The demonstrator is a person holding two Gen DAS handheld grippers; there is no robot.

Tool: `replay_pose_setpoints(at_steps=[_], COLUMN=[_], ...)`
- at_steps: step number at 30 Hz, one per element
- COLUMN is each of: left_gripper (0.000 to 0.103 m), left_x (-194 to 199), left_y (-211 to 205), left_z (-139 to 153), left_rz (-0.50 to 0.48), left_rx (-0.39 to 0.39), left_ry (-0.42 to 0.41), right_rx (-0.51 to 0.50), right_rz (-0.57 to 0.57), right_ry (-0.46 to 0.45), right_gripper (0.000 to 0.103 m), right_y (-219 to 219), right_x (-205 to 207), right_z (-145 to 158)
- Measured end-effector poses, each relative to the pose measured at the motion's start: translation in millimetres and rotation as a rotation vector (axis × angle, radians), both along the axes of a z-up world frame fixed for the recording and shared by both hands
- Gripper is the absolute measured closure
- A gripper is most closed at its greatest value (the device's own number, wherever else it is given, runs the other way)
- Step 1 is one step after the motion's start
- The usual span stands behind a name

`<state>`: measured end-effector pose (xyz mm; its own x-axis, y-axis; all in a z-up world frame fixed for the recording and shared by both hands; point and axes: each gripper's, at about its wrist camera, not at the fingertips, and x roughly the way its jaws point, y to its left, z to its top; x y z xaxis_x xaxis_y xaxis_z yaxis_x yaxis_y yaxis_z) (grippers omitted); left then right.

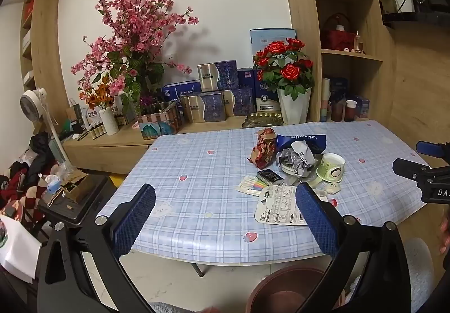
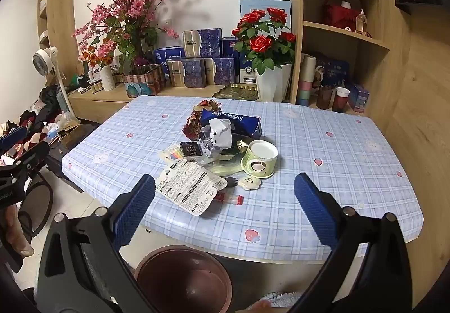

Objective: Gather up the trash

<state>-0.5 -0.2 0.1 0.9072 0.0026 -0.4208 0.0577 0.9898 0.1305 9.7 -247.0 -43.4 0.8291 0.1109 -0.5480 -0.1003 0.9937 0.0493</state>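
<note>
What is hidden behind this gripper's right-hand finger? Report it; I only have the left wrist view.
Observer: A small red-capped tube lies on the tablecloth, against the near edge of the white printed packet.
Operator: Check the right gripper.
Observer: The right gripper is open, with nothing between its fingers.
Operator: Describe the bin.
Observer: The brown bin stands on the floor below the tablecloth's near edge; I see no trash inside.
</note>
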Motion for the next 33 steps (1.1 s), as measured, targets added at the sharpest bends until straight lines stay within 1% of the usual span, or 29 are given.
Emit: replay_pose_setpoints(at_steps=[8,9,33], left_gripper=[0.005,0.005,0.005], left_x=[-6.8,0.7,1.6], left_y=[2.5,3.1,7.4], left_z=[-0.7,-2.1,-1.5], left_rz=[0.005,0.007,0.016], left_rx=[-0.004,-0.005,0.002], left_ry=[-0.005,0.010,0.010], right_rx=[-0.001,-0.001,-0.012], right_rz=[0.001,0.002,0.001], right_ry=[-0.002,-0.001,0.001], right_gripper=[0.006,0.006,0.006], right_y=[0.6,0.8,2.7], right_x=[0.1,0.1,0.8], right_z=[0.4,0.4,0.8])
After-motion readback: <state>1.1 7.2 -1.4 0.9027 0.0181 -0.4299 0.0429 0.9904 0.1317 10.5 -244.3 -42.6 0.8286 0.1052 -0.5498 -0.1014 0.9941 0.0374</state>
